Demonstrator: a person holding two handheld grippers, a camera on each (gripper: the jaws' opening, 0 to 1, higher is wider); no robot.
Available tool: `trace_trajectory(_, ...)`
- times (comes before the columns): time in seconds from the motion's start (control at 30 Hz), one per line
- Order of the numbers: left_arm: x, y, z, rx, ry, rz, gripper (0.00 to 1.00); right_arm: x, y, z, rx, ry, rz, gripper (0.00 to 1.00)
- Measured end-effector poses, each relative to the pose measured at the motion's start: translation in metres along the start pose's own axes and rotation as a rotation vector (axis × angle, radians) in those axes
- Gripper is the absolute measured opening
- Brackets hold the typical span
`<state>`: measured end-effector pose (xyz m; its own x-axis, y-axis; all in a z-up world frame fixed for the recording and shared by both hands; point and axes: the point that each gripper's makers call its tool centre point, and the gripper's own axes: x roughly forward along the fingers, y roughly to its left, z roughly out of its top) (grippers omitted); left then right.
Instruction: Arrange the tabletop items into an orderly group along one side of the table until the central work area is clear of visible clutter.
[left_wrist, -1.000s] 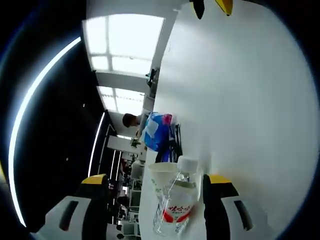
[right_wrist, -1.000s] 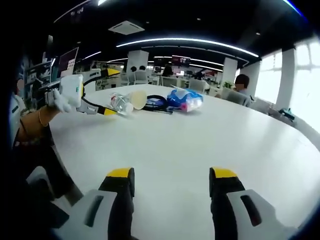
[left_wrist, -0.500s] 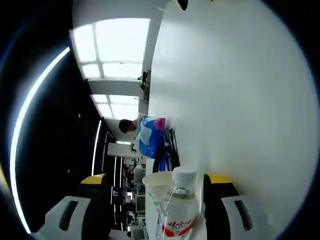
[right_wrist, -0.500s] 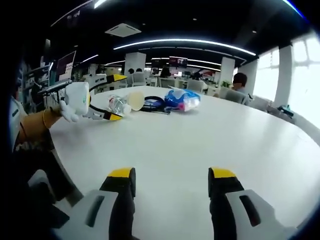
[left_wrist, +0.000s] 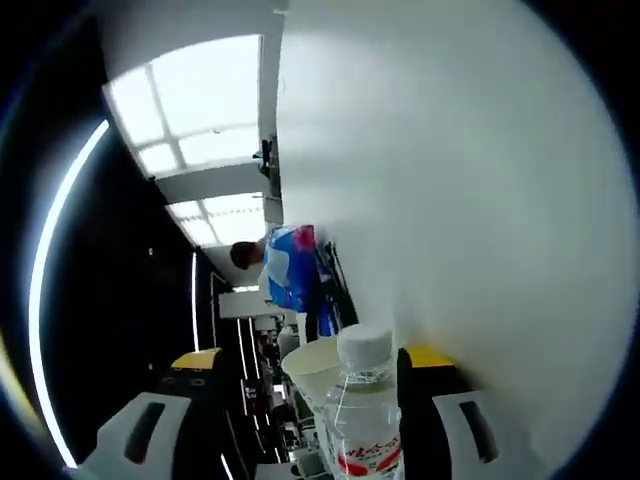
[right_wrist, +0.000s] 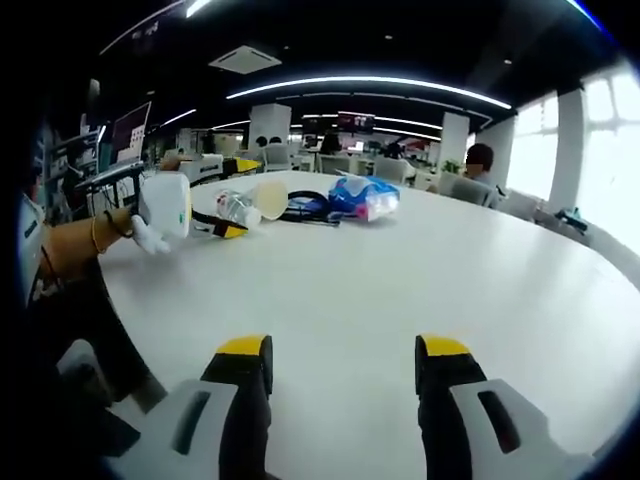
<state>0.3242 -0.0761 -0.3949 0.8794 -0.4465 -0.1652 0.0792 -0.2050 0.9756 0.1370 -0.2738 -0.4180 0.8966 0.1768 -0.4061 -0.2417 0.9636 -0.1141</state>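
- Carrying a capped water bottle (left_wrist: 362, 420) between its fingers, the left gripper (left_wrist: 315, 385) appears to pinch it at the body, a paper cup (left_wrist: 318, 362) just beside the cap.
- Beyond the fingertips lie a blue snack bag (left_wrist: 292, 266) and a black cable (left_wrist: 332, 305) on the white desk (left_wrist: 470, 200).
- Judged step: bringing the bottle into the group at the desk's far side.
- Next move likely calls for setting it down beside the bag without tipping the cup.
- Spread and holding nothing, the right gripper (right_wrist: 340, 365) hovers over bare desk, well apart from the group.
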Motion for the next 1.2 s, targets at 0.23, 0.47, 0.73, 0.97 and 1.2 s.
trace_trajectory(0.23,0.003,0.000,0.001,0.024,0.002,0.002,0.58,0.001,0.000,-0.003,0.005,0.012,-0.003,0.55)
trace_trajectory(0.47,0.003,-0.023,0.005,-0.057,-0.009,-0.075,0.28,0.001,-0.002,-0.004,0.038,0.014,-0.009,0.56)
trace_trajectory(0.73,0.003,-0.029,0.005,-0.084,-0.008,-0.088,0.21,0.001,0.001,-0.007,0.052,0.016,0.005,0.55)
trace_trajectory(0.97,0.003,-0.026,0.005,-0.094,-0.024,-0.063,0.21,0.002,0.003,-0.007,0.062,0.020,0.014,0.55)
trace_trajectory(1.2,0.000,-0.026,0.004,-0.086,-0.033,-0.051,0.20,0.001,0.004,-0.004,0.069,0.010,0.022,0.55)
